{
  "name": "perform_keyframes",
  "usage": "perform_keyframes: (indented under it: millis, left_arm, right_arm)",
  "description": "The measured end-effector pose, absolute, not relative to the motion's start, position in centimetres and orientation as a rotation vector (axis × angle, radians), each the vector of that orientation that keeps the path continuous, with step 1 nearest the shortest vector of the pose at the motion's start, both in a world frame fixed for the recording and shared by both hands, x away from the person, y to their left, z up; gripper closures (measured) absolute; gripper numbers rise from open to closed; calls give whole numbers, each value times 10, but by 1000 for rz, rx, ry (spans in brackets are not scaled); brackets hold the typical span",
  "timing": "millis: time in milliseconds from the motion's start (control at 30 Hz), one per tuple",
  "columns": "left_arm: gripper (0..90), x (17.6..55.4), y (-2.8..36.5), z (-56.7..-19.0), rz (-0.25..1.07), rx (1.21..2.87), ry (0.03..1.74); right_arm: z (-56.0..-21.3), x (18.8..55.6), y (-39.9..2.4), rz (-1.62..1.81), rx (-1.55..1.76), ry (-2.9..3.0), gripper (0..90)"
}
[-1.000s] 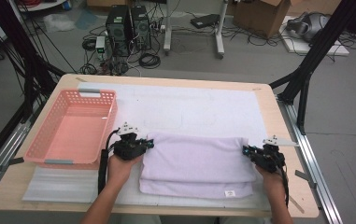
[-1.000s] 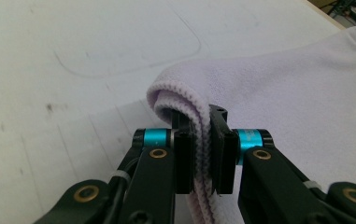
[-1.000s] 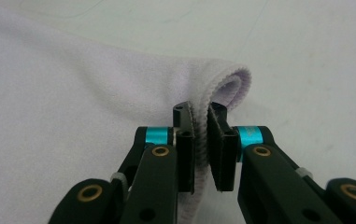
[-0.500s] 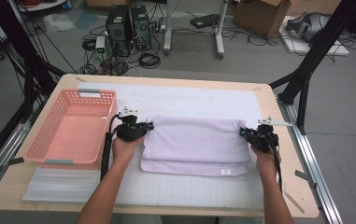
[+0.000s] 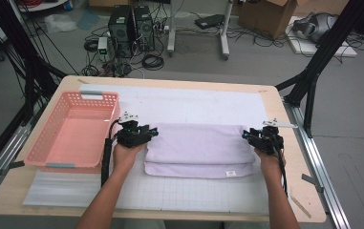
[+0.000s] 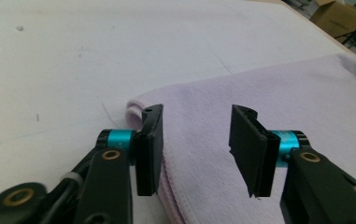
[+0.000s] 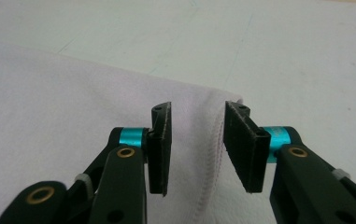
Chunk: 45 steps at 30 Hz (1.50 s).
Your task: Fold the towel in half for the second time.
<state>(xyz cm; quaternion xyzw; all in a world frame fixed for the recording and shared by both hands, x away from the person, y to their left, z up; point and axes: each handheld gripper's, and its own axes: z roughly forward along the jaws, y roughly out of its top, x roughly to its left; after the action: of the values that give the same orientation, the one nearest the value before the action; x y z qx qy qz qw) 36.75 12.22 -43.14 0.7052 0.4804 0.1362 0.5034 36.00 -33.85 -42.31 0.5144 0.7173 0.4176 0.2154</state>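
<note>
Item inspected: one pale lilac towel, soft terry-type cloth. It lies flat on the white mat, in the near half of the table, between the centre and the right side. It is folded into a long rectangle, long side running left to right. The upper layer sits slightly back from the lower one, so a narrow strip of the lower layer shows along the near edge. A small white label sits on that near strip, toward the right. Left end rolled and rounded; right end shows a stitched hem.
</note>
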Motion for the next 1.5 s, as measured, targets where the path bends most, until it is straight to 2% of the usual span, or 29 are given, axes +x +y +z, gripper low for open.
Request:
perform_keyframes:
  millis: [133, 433, 767, 900, 1000, 1033, 1500]
  left_arm:
    - [496, 354, 121, -429, 309, 1734, 1129]
    - [509, 319, 121, -429, 309, 1728, 1083]
    - [556, 295, 127, -448, 243, 1766, 1126]
    - [636, 292, 130, -453, 220, 1777, 1127]
    - [824, 290, 129, -453, 230, 1814, 1114]
    - [859, 289, 128, -453, 241, 1819, 1107]
    - [867, 261, 142, -436, 265, 1717, 1020]
  right_arm:
    - [-418, 347, -341, 1188, 1423, 1988, 585]
    - [-417, 308, -353, 1246, 1415, 2015, 561]
    - [-432, 281, -353, 1239, 1432, 2083, 571]
    - [-438, 281, -352, 1223, 1477, 2099, 676]
    - [-441, 280, -353, 1220, 1477, 2115, 830]
    - [-441, 280, -353, 1214, 1470, 2120, 844]
    - [-425, 251, -353, 1282, 1359, 2087, 868]
